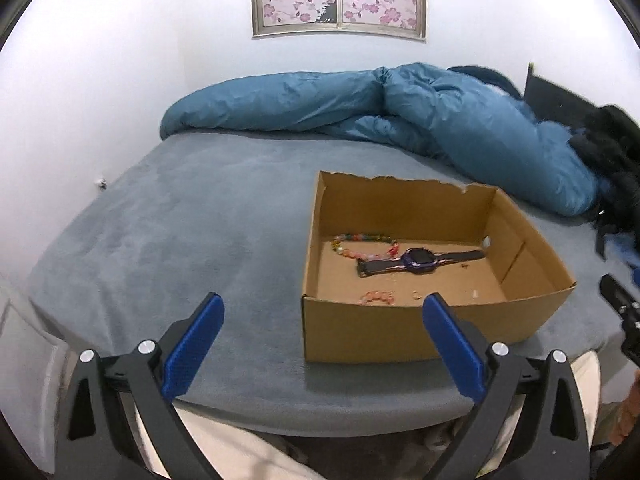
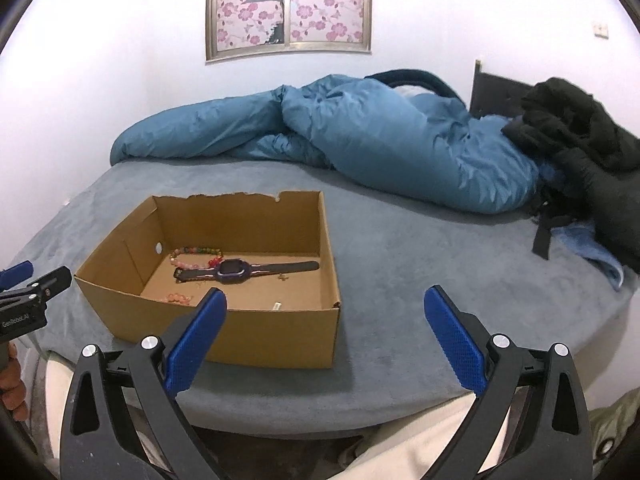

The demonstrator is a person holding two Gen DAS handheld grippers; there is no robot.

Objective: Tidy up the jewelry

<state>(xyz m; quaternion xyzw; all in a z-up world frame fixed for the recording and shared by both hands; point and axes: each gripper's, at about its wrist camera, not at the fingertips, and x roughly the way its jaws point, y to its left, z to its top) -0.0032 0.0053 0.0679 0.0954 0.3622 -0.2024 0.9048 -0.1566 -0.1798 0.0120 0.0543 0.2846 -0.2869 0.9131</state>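
both the left hand-held gripper (image 1: pixel 322 312) and the right hand-held gripper (image 2: pixel 326 306) gape wide, empty. in the cardboard box (image 1: pixel 400 332), the near wall hides part of the pink bracelet (image 1: pixel 378 299) at 6 o'clock of the watch (image 1: pixel 420 261); tiny bits there are unreadable.

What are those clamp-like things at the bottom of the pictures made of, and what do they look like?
Each is a hand-held gripper: the left gripper and the right gripper have black plastic arms with round silver bolts and flat blue textured fingers. White lettering marks the left one's side.
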